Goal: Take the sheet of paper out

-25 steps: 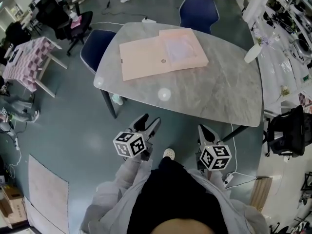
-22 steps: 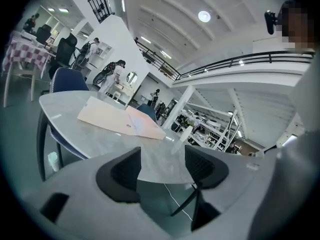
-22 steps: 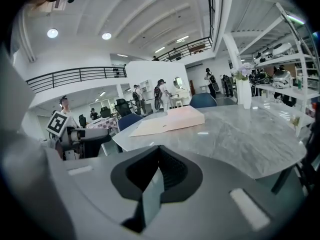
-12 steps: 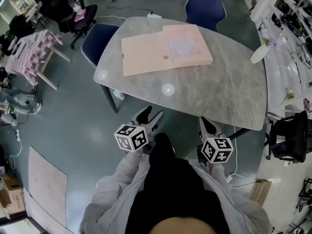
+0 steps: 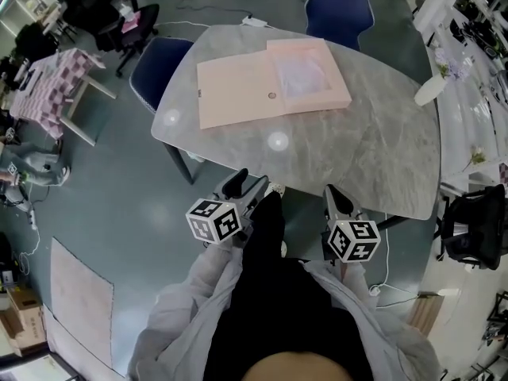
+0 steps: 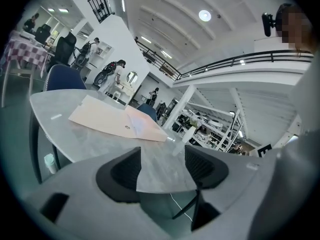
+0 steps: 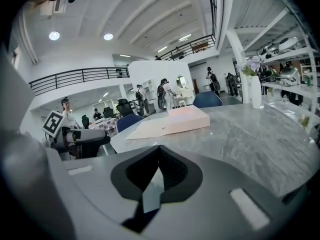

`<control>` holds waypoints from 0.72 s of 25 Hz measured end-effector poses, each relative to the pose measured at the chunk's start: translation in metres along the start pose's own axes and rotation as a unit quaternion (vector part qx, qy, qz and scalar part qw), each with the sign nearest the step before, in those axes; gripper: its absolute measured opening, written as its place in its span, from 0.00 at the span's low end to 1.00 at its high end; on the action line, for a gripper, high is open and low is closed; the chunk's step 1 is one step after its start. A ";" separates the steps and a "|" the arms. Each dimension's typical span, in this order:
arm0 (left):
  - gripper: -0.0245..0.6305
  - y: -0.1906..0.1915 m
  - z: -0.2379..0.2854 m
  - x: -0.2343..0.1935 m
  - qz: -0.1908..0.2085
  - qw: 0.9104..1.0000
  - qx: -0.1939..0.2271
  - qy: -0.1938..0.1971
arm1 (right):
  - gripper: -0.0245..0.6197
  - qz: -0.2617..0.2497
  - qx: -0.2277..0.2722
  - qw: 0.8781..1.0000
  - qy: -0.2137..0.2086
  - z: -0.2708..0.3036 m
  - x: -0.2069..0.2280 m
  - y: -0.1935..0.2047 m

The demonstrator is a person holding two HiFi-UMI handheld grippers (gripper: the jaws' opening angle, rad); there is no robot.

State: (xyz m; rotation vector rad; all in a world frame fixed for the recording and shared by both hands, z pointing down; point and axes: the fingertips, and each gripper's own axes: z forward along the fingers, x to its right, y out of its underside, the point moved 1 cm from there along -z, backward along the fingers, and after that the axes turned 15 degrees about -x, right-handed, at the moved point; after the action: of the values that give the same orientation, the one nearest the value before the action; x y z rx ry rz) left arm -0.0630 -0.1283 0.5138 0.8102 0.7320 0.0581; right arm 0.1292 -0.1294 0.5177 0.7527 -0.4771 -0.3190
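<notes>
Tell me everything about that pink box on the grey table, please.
The pink box looks like pale card or plastic, flat and shallow. It lies open on the grey marbled table, toward its far side: the lid is folded out flat to the left, with a small round stud near the fold. A whitish sheet rests in the tray. Nothing else touches it.

Nothing legible from where I stand: no words, numbers or brand marks. The left gripper [image 5: 247, 187] and right gripper [image 5: 336, 200] carry only black-and-white square patterns, no letters.
</notes>
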 end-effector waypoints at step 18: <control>0.44 -0.160 0.114 -0.050 0.012 1.000 -0.012 0.010 | 0.06 0.002 0.015 1.000 0.013 0.081 0.052 -0.155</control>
State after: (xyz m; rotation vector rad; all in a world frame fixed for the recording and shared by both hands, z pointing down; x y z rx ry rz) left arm -0.0658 -0.3287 0.4867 0.7959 0.7393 0.0958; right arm 0.1144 -0.3054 0.4734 0.7845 -0.4592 -0.2977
